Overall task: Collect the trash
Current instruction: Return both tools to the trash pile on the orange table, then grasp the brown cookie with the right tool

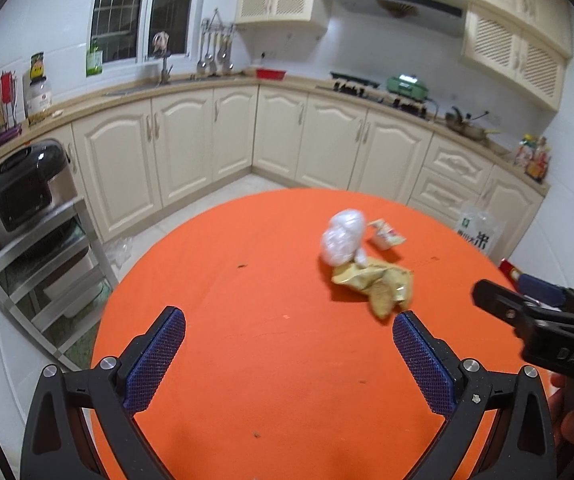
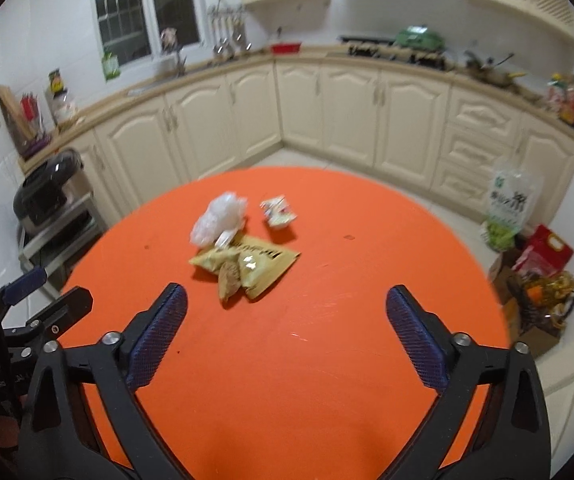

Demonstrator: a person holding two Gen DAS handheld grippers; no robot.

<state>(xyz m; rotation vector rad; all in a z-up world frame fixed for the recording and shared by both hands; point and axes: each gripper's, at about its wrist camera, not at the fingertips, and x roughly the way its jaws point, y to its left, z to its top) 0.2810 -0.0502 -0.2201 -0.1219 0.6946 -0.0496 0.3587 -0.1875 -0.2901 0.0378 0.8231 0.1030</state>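
— While both tools hang over the round orange table (image 1: 215, 240), which one sits nearer the rubbish?

— Hard to call. The left gripper (image 1: 289, 320) has its blue pads spread wide with nothing between them, only bare tabletop. Its right finger tip sits just short of the yellow snack wrapper (image 1: 375, 282).

— And the other one?

— The right gripper (image 2: 287, 300) is spread wide too, empty, tilted down at the table. From the left camera I see it coming in at the right edge (image 1: 535, 316).

— Where is the trash exactly?

— Bunched together past the middle of the table, on the far side from the person. A crumpled clear plastic bag (image 2: 219, 220) lies against the far edge of the yellow snack wrapper (image 2: 247, 264), and a small white wrapper with red print (image 2: 279, 211) sits just beside them, a little apart.

— Anything touching it?

— No, neither tool touches a piece. Behind it all runs the cream cabinet row (image 2: 327, 112), and a black cooker (image 1: 23, 192) stands on a metal rack to the left.
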